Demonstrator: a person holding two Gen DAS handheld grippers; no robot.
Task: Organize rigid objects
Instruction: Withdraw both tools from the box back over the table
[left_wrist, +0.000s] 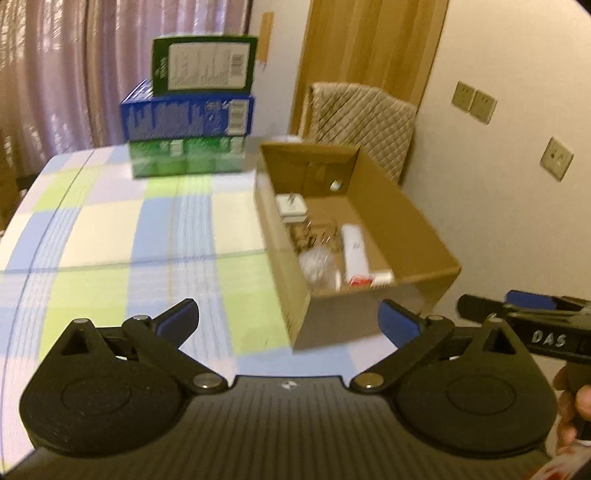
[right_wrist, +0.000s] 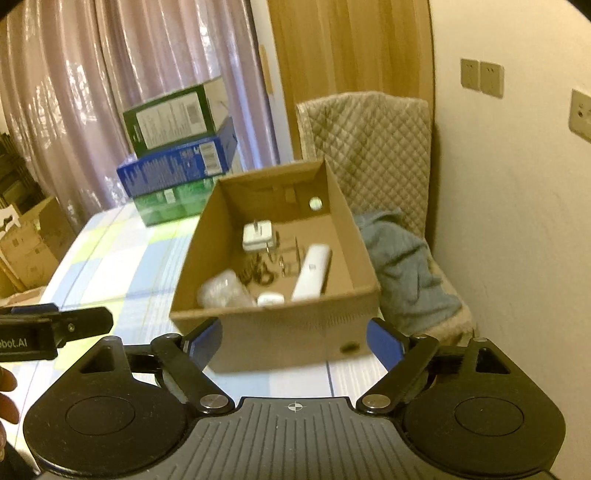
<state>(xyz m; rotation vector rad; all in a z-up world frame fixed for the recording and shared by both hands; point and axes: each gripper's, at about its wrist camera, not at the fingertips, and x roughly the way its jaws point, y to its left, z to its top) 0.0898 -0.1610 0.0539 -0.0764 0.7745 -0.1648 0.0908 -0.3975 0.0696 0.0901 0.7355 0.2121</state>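
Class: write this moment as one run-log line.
left gripper: open, empty | right gripper: open, empty | cardboard box: on table, small items inside | stacked boxes: behind

Cardboard box (right_wrist: 280, 332): plain brown, matt. Tabletop (left_wrist: 110, 236): checked covering, smooth, slight sheen. Stacked cartons (left_wrist: 188, 114): printed card, glossy. Chair cover (right_wrist: 369, 147): quilted cloth. Curtain (left_wrist: 74, 74): shiny fabric. Left tongs (left_wrist: 288, 323): matt black plastic, blue pads, metal rivets.

free: checked tabletop (left_wrist: 110, 236) left | blocked: cardboard box (left_wrist: 424, 236), stacked cartons (left_wrist: 188, 114)
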